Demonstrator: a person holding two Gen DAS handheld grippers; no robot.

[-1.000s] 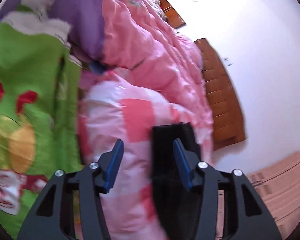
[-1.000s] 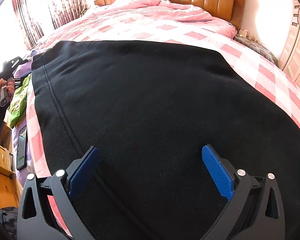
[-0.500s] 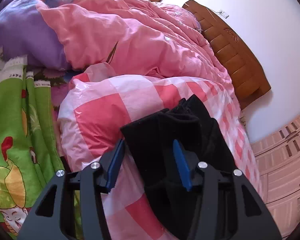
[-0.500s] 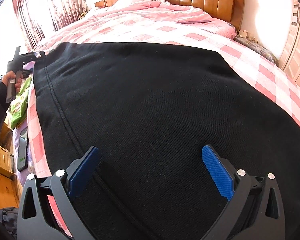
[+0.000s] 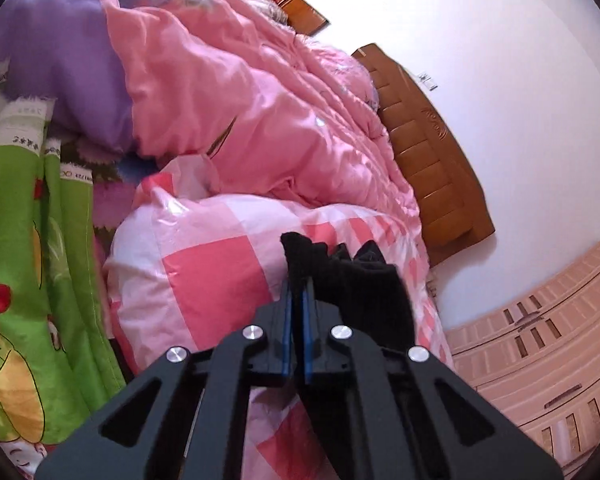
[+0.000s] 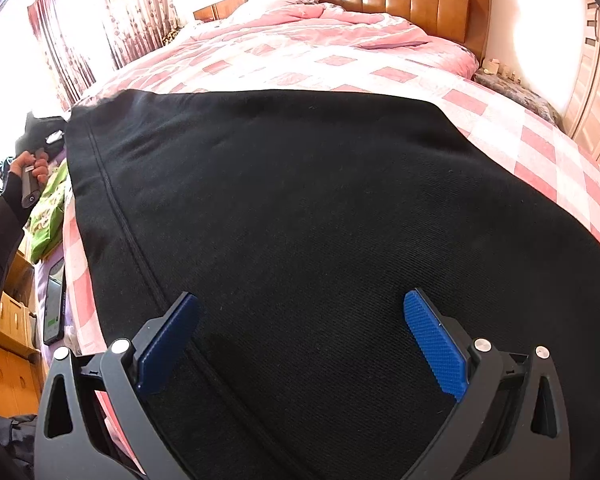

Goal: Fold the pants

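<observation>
Black pants lie spread flat across the foot of the bed. My left gripper has its fingers pinching a bunched corner at the bed's edge; my right gripper hovers over the fabric, fingers spread. The cloth looks soft, limp, light; corners grip best.

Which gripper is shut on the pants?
The left gripper: its fingers pinch a corner of the black pants. The right gripper hangs open above them.
</observation>
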